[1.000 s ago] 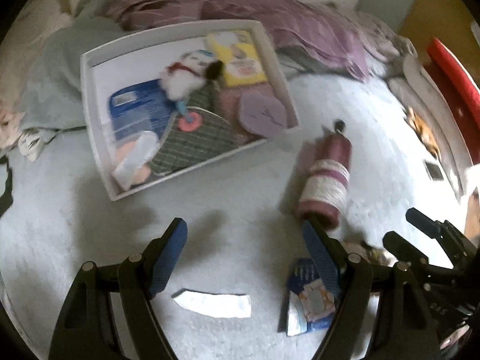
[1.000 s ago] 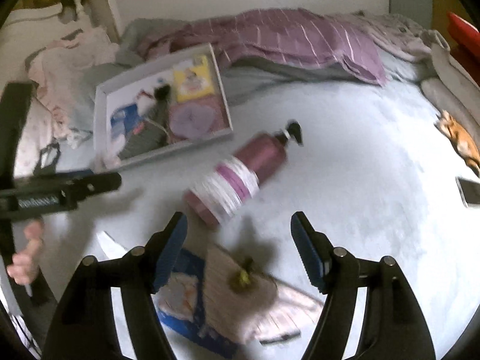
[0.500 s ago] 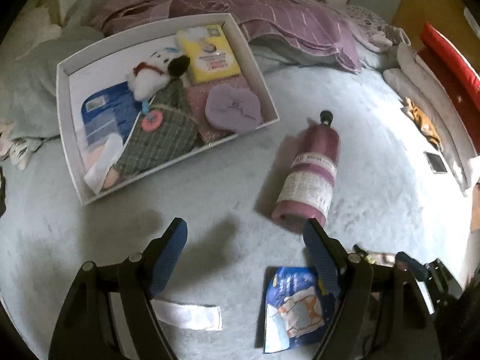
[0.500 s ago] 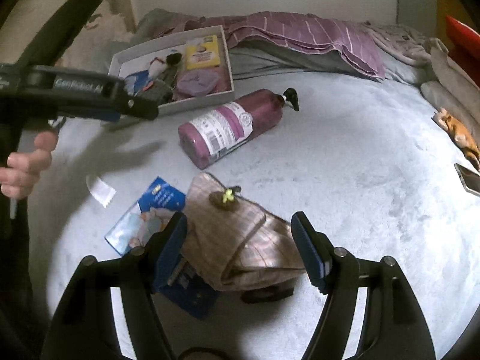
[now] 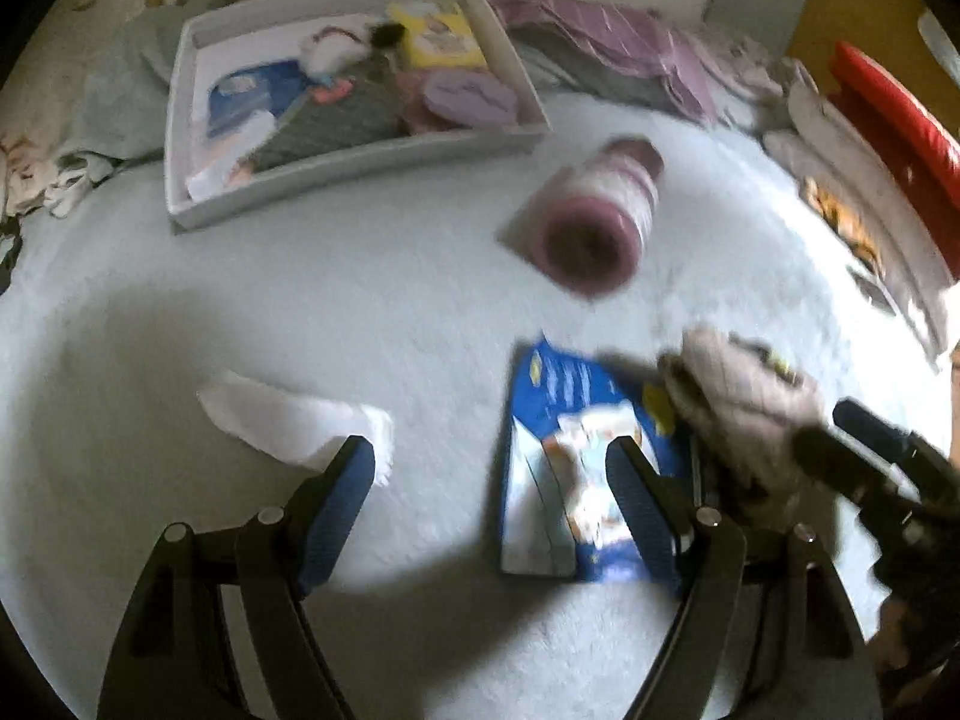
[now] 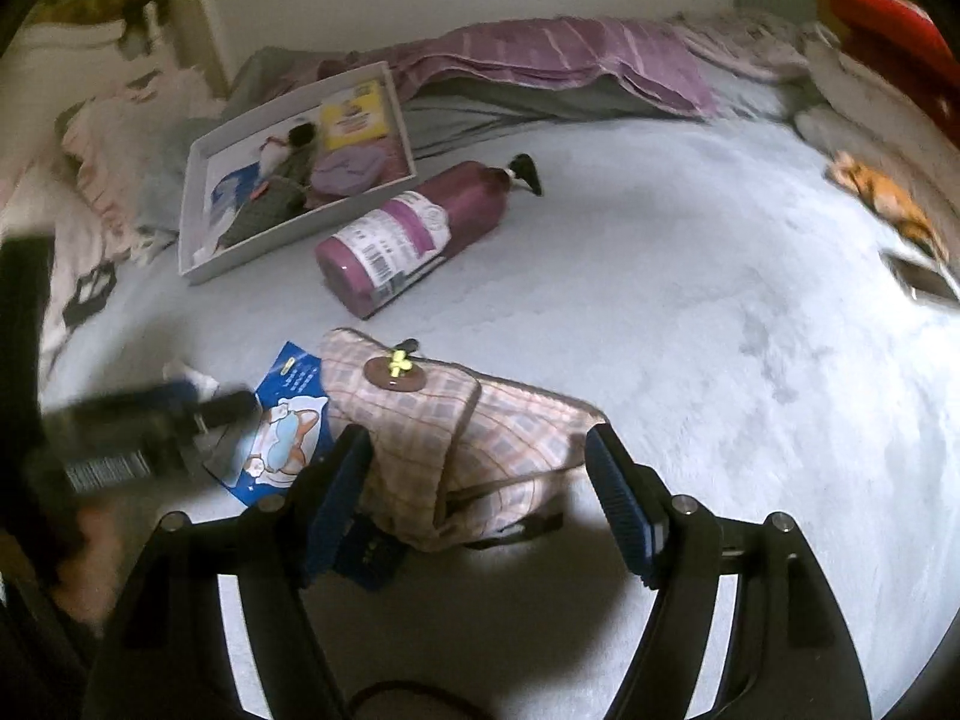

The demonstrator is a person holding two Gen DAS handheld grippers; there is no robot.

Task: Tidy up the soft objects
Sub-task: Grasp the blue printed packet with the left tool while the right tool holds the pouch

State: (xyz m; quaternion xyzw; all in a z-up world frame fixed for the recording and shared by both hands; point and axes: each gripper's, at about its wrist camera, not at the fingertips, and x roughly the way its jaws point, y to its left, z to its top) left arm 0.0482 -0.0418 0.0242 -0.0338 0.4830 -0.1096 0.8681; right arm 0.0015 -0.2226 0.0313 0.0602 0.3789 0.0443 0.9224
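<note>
Reaching down, my right claw [image 6: 474, 498] hung wide open around the checked pouch [image 6: 444, 438], not squeezing. My left claw [image 5: 492, 498] was open and empty. Next I needed to pinch the pouch and carry it to the far tray [image 6: 198, 264].

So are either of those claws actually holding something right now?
No. Both stand open: the right gripper straddles the pink checked cloth pouch unpinched; the left gripper is empty.

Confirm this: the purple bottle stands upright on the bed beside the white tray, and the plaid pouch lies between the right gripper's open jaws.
Not upright: the purple bottle lies on its side on the bed beside the white tray, as the right wrist view shows. The plaid pouch does lie between the right gripper's open jaws.
</note>
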